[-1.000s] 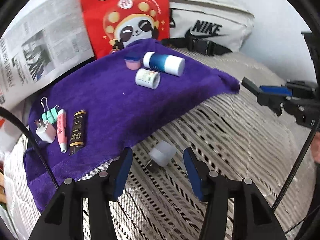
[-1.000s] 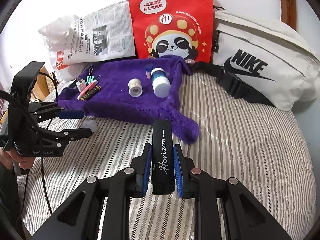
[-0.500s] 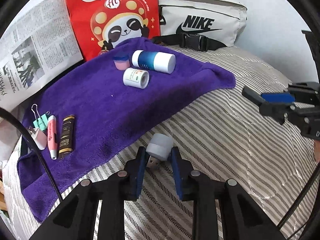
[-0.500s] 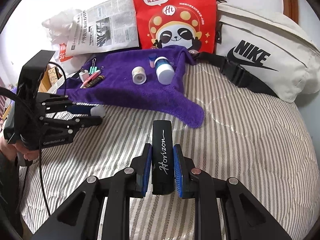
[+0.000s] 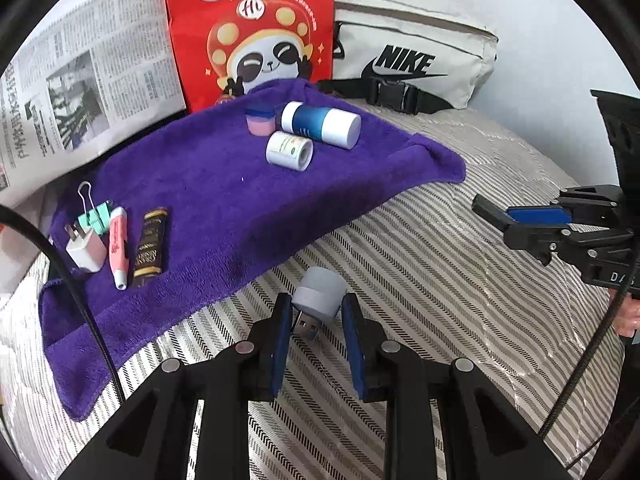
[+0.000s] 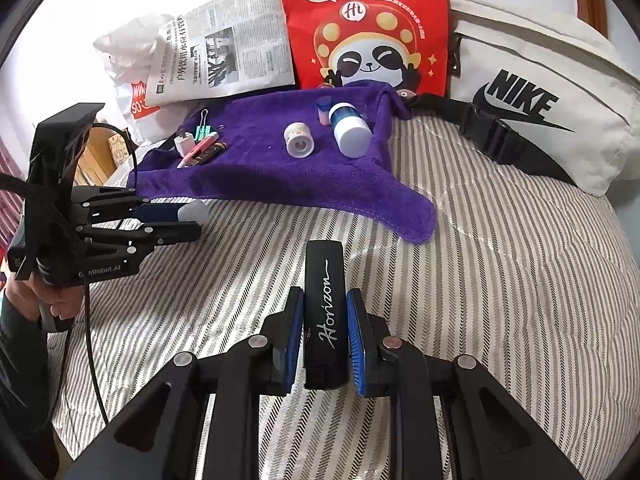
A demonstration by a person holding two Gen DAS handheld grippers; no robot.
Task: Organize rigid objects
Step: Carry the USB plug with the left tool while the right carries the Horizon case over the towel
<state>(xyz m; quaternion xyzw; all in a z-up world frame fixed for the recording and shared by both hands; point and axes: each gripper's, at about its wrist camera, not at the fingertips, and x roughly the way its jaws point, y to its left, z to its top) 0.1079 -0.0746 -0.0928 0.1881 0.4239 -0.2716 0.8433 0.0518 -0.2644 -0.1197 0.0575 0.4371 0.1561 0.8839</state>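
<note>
Left wrist view: my left hand-held gripper pinches the small plug light by its round body above the bed; I judge it light, stiff, slightly slippery.

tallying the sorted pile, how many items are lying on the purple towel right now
7. At its left end: white charger, green clip, pink pen, dark bar. At the far end: pink jar, blue bottle, small white roll. Folds could hide more.
</note>
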